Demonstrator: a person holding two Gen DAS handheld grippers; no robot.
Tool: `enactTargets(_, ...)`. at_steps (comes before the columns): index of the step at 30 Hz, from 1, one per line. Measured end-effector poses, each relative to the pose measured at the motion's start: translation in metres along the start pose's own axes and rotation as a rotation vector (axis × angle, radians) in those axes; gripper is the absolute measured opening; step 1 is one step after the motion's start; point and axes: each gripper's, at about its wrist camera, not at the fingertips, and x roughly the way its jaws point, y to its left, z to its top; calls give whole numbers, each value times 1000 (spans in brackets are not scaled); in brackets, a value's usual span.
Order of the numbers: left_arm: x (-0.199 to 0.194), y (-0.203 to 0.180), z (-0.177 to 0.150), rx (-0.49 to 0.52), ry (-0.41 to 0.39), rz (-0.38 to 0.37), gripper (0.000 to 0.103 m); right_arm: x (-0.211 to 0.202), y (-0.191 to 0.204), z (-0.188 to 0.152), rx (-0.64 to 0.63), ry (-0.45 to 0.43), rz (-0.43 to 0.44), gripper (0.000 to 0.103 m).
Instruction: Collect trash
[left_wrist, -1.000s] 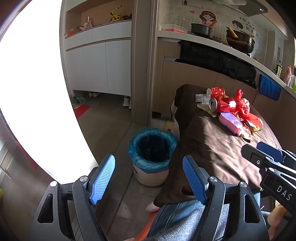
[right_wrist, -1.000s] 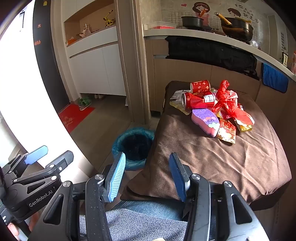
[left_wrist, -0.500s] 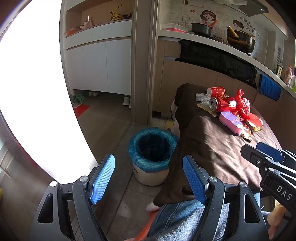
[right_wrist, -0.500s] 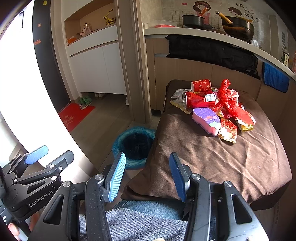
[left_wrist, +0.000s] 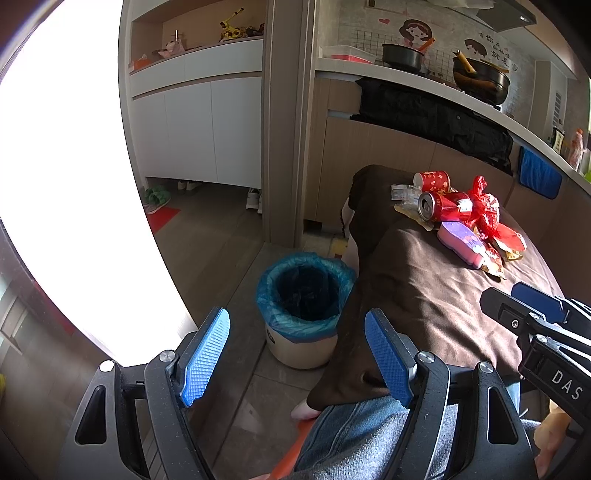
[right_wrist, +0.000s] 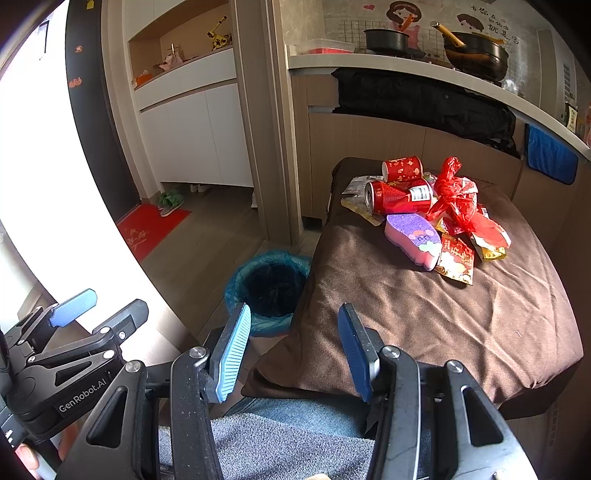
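A heap of trash lies at the far end of a table under a brown cloth (right_wrist: 424, 306): a red can (right_wrist: 397, 196) on its side, a red paper cup (right_wrist: 402, 168), a purple and pink sponge (right_wrist: 415, 238), a crumpled red plastic bag (right_wrist: 458, 199) and red and gold wrappers (right_wrist: 456, 260). A bin with a blue liner (left_wrist: 304, 295) stands on the floor left of the table. My left gripper (left_wrist: 297, 350) is open and empty, hanging near the bin. My right gripper (right_wrist: 293, 347) is open and empty over the table's near edge.
A kitchen counter (right_wrist: 406, 68) with pans runs behind the table, a dark cloth (right_wrist: 424, 99) hanging over its front. White cupboards (left_wrist: 192, 129) and shoes stand at the back left. A red mat (right_wrist: 151, 229) lies on the floor. A person's jeans-clad legs (right_wrist: 295, 410) are below the grippers.
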Motion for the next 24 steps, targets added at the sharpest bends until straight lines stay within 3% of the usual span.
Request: enactTargets(24, 3, -3, -4, -1, 5, 0, 76, 3, -2, -1, -2, 8, 3, 46)
